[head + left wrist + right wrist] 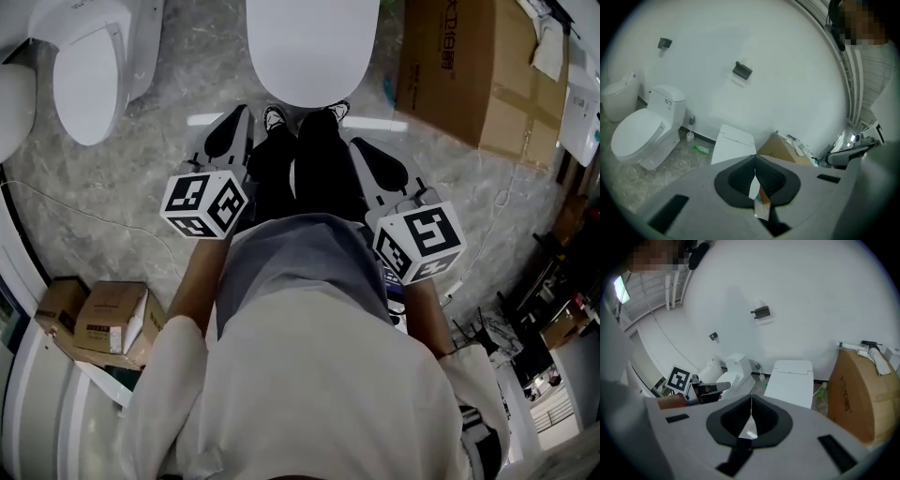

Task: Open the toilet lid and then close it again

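Observation:
The target toilet [312, 42] stands straight ahead of the person, its white lid lying closed; the person's shoes are just below its front rim. Both gripper views show it as a flat white lid and tank [734, 142] [790, 379] against the wall. My left gripper [244, 112] hovers to the left of the bowl's front, jaws shut with nothing between them [755, 158]. My right gripper [358, 142] hangs to the right of the bowl's front, also shut and empty [751, 397]. Neither touches the toilet.
A second toilet [89, 70] stands at the left, a third farther left [618, 99]. A large cardboard box [478, 70] sits right of the target toilet. Small boxes [103, 319] lie at lower left. A green bottle [701, 149] lies on the floor by the wall.

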Motion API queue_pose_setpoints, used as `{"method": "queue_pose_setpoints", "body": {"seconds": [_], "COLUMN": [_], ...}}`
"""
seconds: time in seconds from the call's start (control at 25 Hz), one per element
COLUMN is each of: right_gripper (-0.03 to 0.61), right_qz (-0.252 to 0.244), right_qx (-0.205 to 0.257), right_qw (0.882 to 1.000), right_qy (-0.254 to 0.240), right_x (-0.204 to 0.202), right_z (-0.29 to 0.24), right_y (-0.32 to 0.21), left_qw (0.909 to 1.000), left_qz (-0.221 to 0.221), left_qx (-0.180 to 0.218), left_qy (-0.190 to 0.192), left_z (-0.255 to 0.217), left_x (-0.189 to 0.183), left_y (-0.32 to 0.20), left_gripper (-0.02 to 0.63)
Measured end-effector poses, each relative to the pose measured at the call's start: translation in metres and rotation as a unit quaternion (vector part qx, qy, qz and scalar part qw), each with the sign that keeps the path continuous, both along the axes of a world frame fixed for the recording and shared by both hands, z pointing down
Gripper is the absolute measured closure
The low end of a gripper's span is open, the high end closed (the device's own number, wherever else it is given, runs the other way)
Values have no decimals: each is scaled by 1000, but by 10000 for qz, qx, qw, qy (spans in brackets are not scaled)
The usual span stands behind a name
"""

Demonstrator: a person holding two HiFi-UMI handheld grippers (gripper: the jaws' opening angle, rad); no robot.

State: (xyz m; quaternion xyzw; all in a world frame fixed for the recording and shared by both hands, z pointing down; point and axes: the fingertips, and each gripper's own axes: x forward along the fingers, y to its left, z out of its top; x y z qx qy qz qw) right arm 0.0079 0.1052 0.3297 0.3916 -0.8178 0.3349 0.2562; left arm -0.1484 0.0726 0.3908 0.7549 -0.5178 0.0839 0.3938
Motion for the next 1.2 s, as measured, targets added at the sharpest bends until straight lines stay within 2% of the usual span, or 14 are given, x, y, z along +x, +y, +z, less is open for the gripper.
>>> {"method": "queue_pose_setpoints", "body": {"seconds": [0.2,0.4,0.56,0.96,1.2], "right_gripper": [568,568,568,568,566], "right_qz": [-521,-538,-786,-725,-609], "right_qx": [223,-16,-40,-421,-543], "right_qw": [9984,9985,9967,9961,9962], "right_qy": [62,-59,-184,-281,-306], "right_x": [-13,-15,-20,-10,-8], "right_z": [10,28,36,73,93], "right_y": [-1,2,5,17,19], "left_qw": [9997,9993,9993,9982,9983], "left_qz": [-118,-177,-242,-364,-93], "left_qx": [-138,-303,-283,-475,-513], "left_qy": [136,101,54,94,-275], "left_z": [28,58,83,142,182], "left_x": [-4,-3,-3,4,4], "left_y": [-2,-1,-3,-4,3], "left_gripper": [611,611,611,611,611]}}
